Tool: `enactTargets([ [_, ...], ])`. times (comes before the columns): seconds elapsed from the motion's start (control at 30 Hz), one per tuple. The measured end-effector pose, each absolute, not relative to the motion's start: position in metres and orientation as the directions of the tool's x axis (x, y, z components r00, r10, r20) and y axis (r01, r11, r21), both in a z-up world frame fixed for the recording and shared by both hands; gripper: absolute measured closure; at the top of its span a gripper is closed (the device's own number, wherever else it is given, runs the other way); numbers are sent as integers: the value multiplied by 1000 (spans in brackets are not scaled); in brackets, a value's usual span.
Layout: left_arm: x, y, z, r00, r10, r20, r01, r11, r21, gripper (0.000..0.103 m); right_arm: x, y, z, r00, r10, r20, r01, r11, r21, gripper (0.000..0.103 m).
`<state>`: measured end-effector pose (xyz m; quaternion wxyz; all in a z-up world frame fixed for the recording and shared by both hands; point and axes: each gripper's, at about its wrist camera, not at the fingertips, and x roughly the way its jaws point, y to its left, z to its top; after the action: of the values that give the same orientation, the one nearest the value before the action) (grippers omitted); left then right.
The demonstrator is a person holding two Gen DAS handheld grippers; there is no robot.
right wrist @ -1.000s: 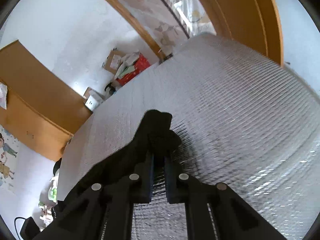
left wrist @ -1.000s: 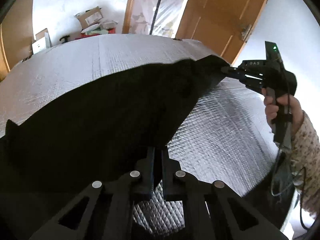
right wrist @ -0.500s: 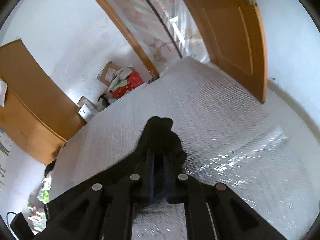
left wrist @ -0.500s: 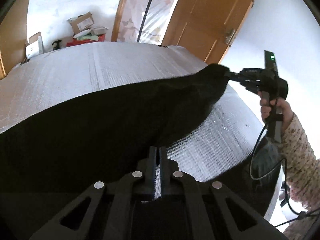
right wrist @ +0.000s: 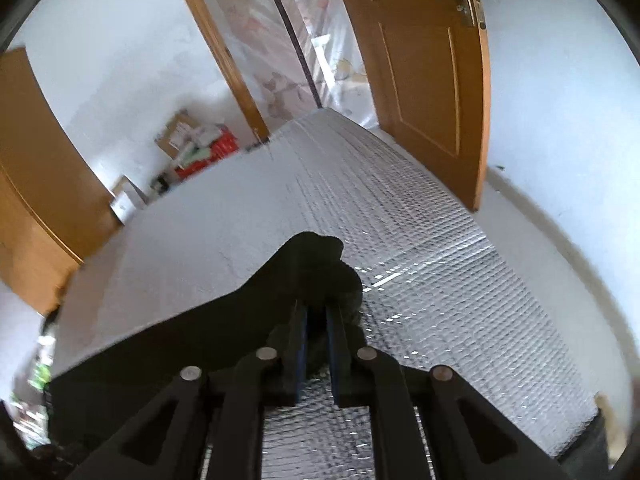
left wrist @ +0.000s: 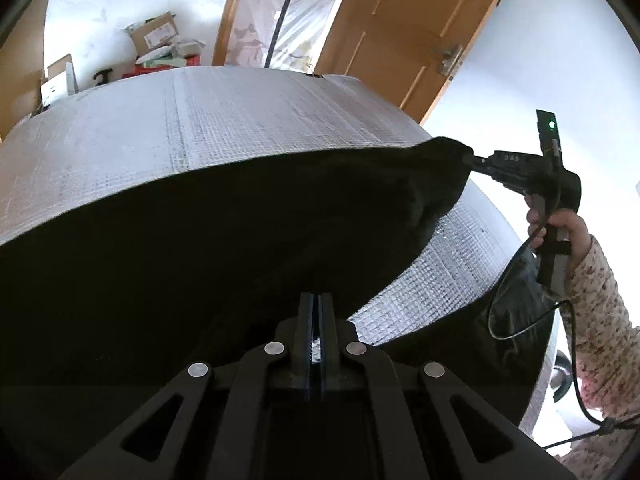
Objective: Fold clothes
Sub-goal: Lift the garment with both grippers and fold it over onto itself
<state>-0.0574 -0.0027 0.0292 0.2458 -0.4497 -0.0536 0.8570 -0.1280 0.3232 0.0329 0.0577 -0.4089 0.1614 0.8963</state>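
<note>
Your left gripper [left wrist: 319, 300] is pinched nearly shut on the near edge of the black cloth [left wrist: 224, 232]; only a thin slit shows between its pads. Your right gripper [right wrist: 316, 312] has a bunched corner of the same cloth between its fingers, and its jaws are opening a little, with fabric still filling the gap. From the left view, your right hand [left wrist: 560, 228] holds that gripper out to the right, and the cloth stretches between the two grippers, lifted above the silver quilted table [left wrist: 240, 120]. The cloth's lower part hangs down toward you. A wooden door [right wrist: 424, 60] stands past the table's far end, with boxes [left wrist: 154, 38] against the white wall.
</note>
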Motion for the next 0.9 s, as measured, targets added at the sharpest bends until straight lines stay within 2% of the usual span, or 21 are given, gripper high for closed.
enactTargets([
  [0.1,-61,-27,33,-504,453,-736,-315,-889,-332,97,-121,316,37,-668,33,-743,-238,-956,172,86],
  [0.17,-63,-42,34,-526,425,-737,-271,-905,-328,93,-116,308,42,-681,53,-731,-227,-964,141,85],
  [0.33,-69,-74,34,-570,375,-731,-179,-925,-335,93,-103,268,52,-703,-93,-705,-52,-982,182,85],
  [0.43,-77,-89,27,-573,375,-728,-113,-917,-383,91,-100,227,47,-646,-251,-721,128,-967,222,83],
  [0.53,-77,-94,16,-560,361,-745,-83,-920,-383,89,-97,185,38,-573,-347,-743,284,-934,217,81],
  [0.63,-79,-99,7,-545,354,-760,-53,-919,-390,89,-95,156,29,-506,-398,-765,387,-898,211,79],
  [0.7,-81,-100,2,-533,359,-766,-49,-917,-396,89,-93,139,23,-461,-422,-781,446,-871,208,72],
  [0.77,-84,-101,-2,-521,359,-774,-43,-917,-397,89,-93,128,16,-427,-420,-801,475,-858,197,67],
  [0.9,-86,-102,-4,-527,379,-761,-47,-907,-419,89,-88,116,4,-384,-396,-834,505,-846,170,65],
])
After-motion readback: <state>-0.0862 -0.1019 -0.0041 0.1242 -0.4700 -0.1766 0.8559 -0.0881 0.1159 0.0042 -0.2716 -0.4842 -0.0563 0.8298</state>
